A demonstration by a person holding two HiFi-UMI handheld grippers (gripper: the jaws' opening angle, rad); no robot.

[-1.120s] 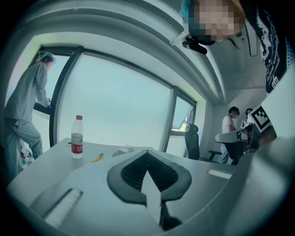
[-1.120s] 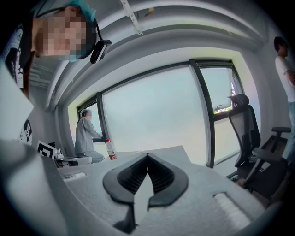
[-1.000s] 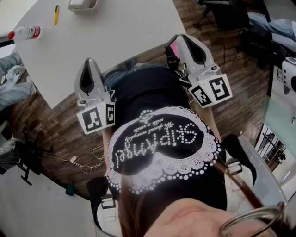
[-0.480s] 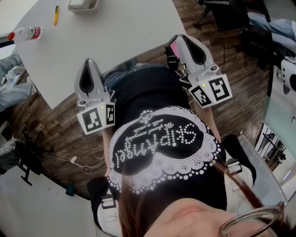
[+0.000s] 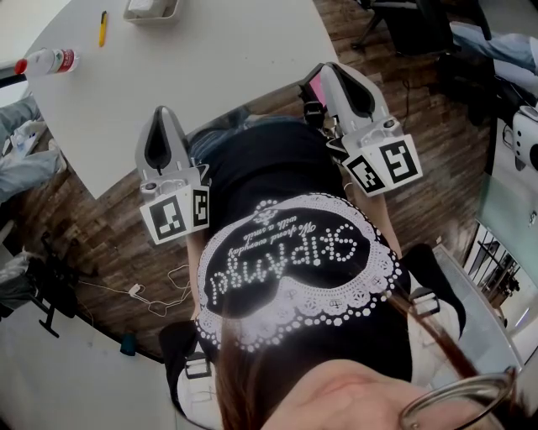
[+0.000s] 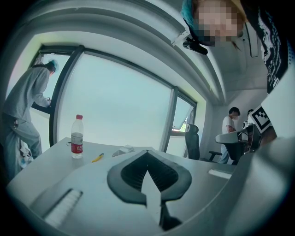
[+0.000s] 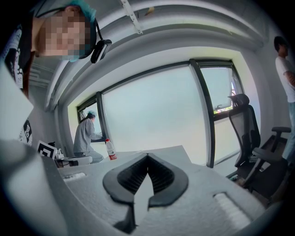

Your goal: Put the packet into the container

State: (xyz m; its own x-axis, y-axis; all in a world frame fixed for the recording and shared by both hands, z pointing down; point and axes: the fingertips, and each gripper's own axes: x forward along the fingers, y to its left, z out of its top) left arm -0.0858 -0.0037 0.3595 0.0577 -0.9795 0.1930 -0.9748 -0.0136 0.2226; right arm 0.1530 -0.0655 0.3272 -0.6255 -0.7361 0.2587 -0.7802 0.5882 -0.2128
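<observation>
Left gripper (image 5: 161, 109), right gripper (image 5: 324, 69): fingers fully closed, empty, held at the near edge of the round white worktop (image 5: 210, 76). Shallow white container (image 5: 151, 10) sits at the far side; packet not identifiable. Risk: the long reach could topple the clear plastic bottle (image 5: 46, 60).

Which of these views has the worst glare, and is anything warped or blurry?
Left gripper view: the window is blown out white, edges bend fisheye-style, corners go black. Right gripper view: same washed-out window and curved frames. Head view: even light, sharp table, no glare.
</observation>
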